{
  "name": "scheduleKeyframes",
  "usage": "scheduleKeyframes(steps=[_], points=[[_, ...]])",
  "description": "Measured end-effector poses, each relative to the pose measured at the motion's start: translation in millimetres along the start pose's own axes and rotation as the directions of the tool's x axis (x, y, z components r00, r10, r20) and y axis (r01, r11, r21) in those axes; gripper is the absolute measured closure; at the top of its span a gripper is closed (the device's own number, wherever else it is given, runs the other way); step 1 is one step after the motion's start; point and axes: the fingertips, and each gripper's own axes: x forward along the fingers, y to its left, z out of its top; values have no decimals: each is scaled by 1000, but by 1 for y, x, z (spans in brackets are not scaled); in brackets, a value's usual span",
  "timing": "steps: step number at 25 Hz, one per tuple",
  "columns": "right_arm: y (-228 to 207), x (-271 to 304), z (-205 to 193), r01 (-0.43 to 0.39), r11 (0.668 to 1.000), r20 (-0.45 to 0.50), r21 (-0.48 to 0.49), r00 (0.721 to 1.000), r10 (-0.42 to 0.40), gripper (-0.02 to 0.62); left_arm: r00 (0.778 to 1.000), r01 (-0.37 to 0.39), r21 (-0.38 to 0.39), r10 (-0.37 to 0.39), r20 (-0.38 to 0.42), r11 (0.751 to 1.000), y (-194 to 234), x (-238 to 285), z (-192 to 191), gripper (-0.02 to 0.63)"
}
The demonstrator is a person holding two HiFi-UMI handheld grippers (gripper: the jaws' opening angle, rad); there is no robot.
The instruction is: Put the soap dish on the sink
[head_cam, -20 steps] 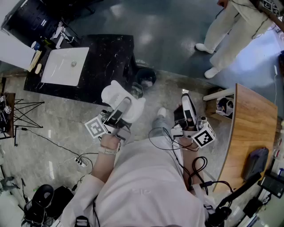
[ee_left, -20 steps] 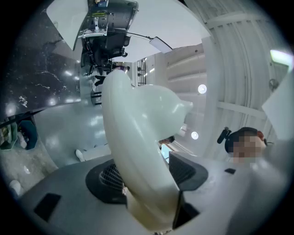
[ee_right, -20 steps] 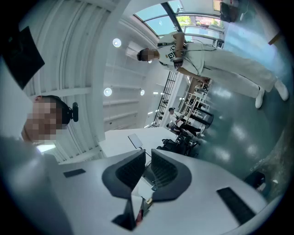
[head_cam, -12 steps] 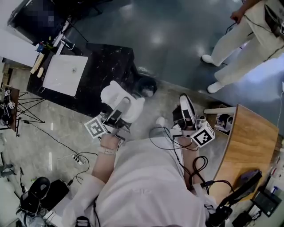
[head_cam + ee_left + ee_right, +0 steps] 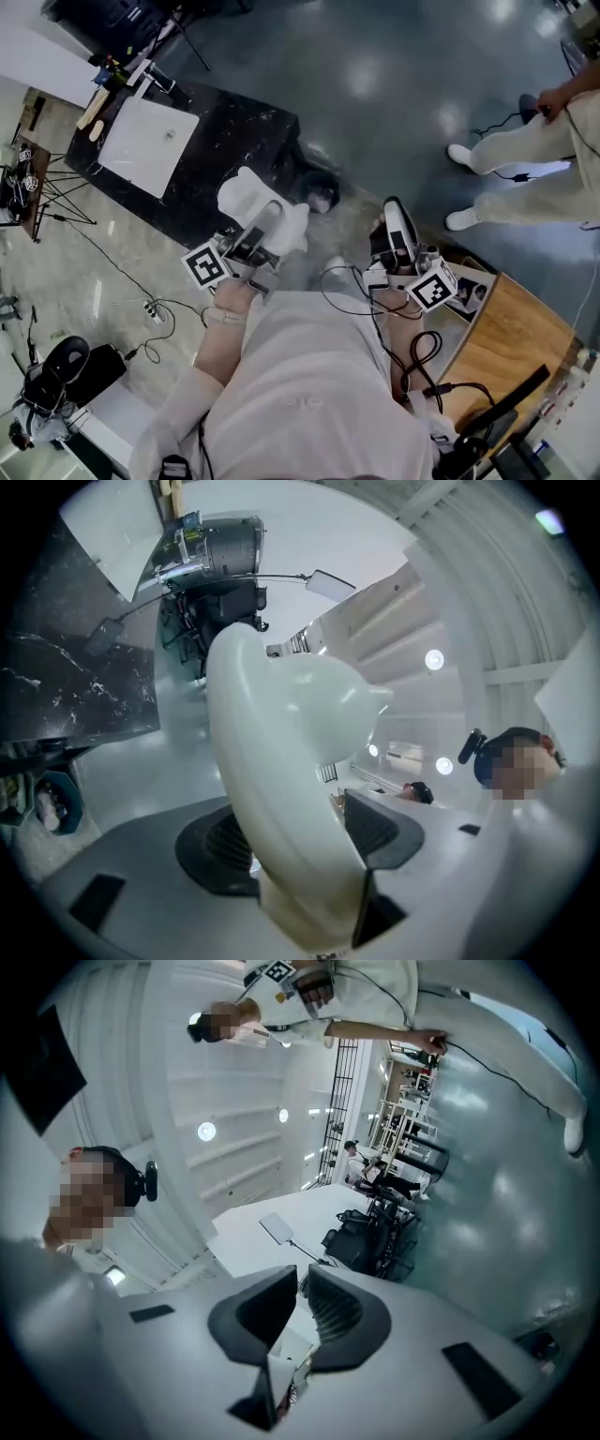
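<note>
The white soap dish point(image 5: 246, 199) is held up in front of me, my left gripper point(image 5: 267, 216) shut on its rim. In the left gripper view the soap dish point(image 5: 281, 714) fills the middle, standing on edge between the dark pads point(image 5: 380, 829). The white sink point(image 5: 148, 138) is set in a black marble counter point(image 5: 239, 141) at the upper left, well beyond the dish. My right gripper point(image 5: 394, 216) is held level at the right, its jaws nearly together with nothing in them; the right gripper point(image 5: 302, 1305) faces an open hall.
A dark bin point(image 5: 317, 190) stands at the counter's near corner. Bottles and brushes point(image 5: 101, 92) lie behind the sink. A wooden table point(image 5: 497, 352) is at the right, a person's legs point(image 5: 525, 155) beyond it. Cables and a power strip point(image 5: 148, 309) lie on the floor at the left.
The head view has swung: the counter and sink now sit a little further right, and the standing person has moved off to the right. Both grippers keep their places, dish still held.
</note>
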Motion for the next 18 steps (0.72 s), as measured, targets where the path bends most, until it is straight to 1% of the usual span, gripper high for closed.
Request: scheduleKeyframes(steps=[5, 7, 9, 10, 11, 12, 14, 15, 16, 17, 18], points=[[-13, 35, -12, 33, 999, -28, 8, 999, -33, 541, 999, -42, -22, 42, 9, 999, 25, -1, 34, 328], [-19, 51, -19, 44, 999, -44, 14, 998, -44, 541, 997, -82, -18, 82, 9, 996, 41, -3, 48, 328], [-25, 70, -27, 46, 999, -66, 16, 997, -45, 541, 988, -153, 28, 153, -8, 988, 60, -5, 64, 328], [-28, 81, -31, 43, 999, -77, 15, 996, -42, 541, 980, -195, 76, 197, -22, 978, 69, -6, 73, 328], [-31, 93, -35, 40, 999, -87, 15, 995, -38, 541, 969, -236, 143, 243, -34, 961, 78, -6, 84, 328], [-34, 105, -38, 36, 999, -98, 17, 995, -35, 541, 958, -271, 217, 285, -39, 938, 86, -6, 97, 328], [-41, 128, -47, 32, 999, -120, 22, 992, -29, 541, 932, -329, 333, 360, -34, 884, 105, -9, 123, 328], [-45, 140, -52, 29, 999, -131, 26, 991, -25, 541, 915, -362, 381, 403, -31, 851, 115, -11, 134, 328], [-50, 152, -58, 26, 999, -143, 29, 989, -22, 541, 892, -397, 431, 451, -26, 810, 125, -13, 146, 328], [-54, 163, -63, 23, 999, -155, 31, 988, -18, 541, 865, -431, 485, 502, -20, 761, 134, -16, 157, 328], [-58, 174, -68, 20, 999, -168, 34, 986, -15, 541, 832, -462, 541, 555, -11, 703, 144, -19, 168, 328]])
